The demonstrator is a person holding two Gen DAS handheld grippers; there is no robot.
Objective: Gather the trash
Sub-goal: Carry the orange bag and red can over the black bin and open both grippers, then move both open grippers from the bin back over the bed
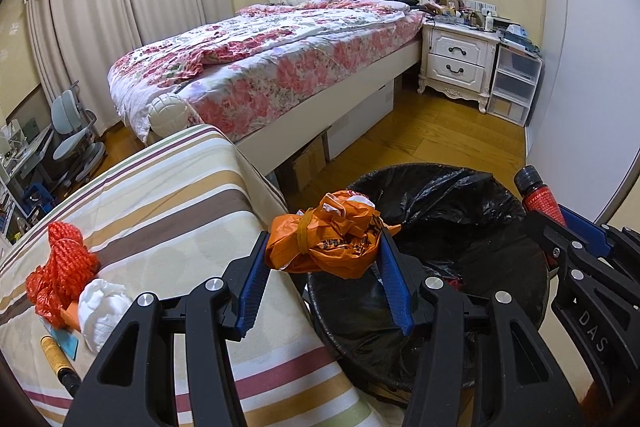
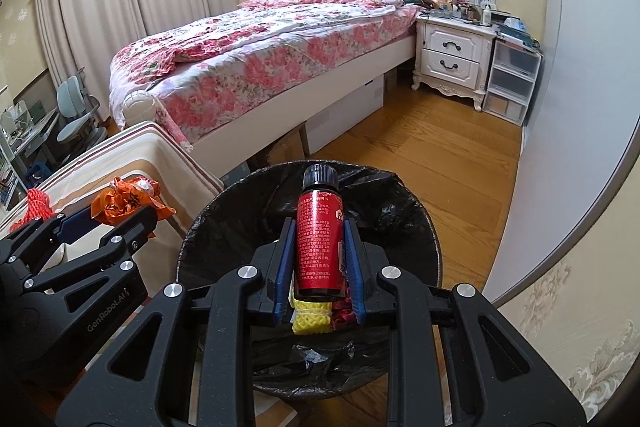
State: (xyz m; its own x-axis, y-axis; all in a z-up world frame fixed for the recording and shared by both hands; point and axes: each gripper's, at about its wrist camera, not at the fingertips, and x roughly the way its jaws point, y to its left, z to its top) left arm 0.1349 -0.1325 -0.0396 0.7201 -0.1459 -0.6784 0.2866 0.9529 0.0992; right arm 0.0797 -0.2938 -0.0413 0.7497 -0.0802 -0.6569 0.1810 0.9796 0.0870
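While your right gripper (image 2: 318,247) clamps the red bottle (image 2: 319,247) between its blue pads, you can read little of the label: it carries dense white Chinese print on red, too small to make out, under a black screw cap. On the arm of your left gripper (image 2: 116,215), as the right wrist view shows it, the words "GenRobot.AI" are moulded in grey. In the left wrist view the body of your right gripper (image 1: 560,231) reads "DAS", with the rest cut off.

Your left gripper (image 1: 324,259) is closed on the crumpled orange plastic bag (image 1: 324,243), which bears dark printed characters that are not legible. You hold that bag just above the near right edge of the striped cloth surface (image 1: 160,195), beside the left rim of the bin.

The round bin (image 2: 432,247) stands on the wooden floor, lined with a black bag (image 1: 460,207). You hold the bottle directly over its opening, cap pointing far. Inside the bin lie a yellow foam net (image 2: 310,319) and a scrap of red wrapper (image 2: 340,317).

On the striped surface to your left remain a red mesh net bag (image 1: 60,267), a wad of white tissue (image 1: 104,311), a small blue piece (image 1: 66,343) and a yellow tube (image 1: 56,355) with a black end.

Far behind, a bed with a floral quilt (image 2: 260,59) stands beside a white nightstand (image 2: 452,55), whose top is crowded with small items, and a clear drawer unit (image 2: 508,79).
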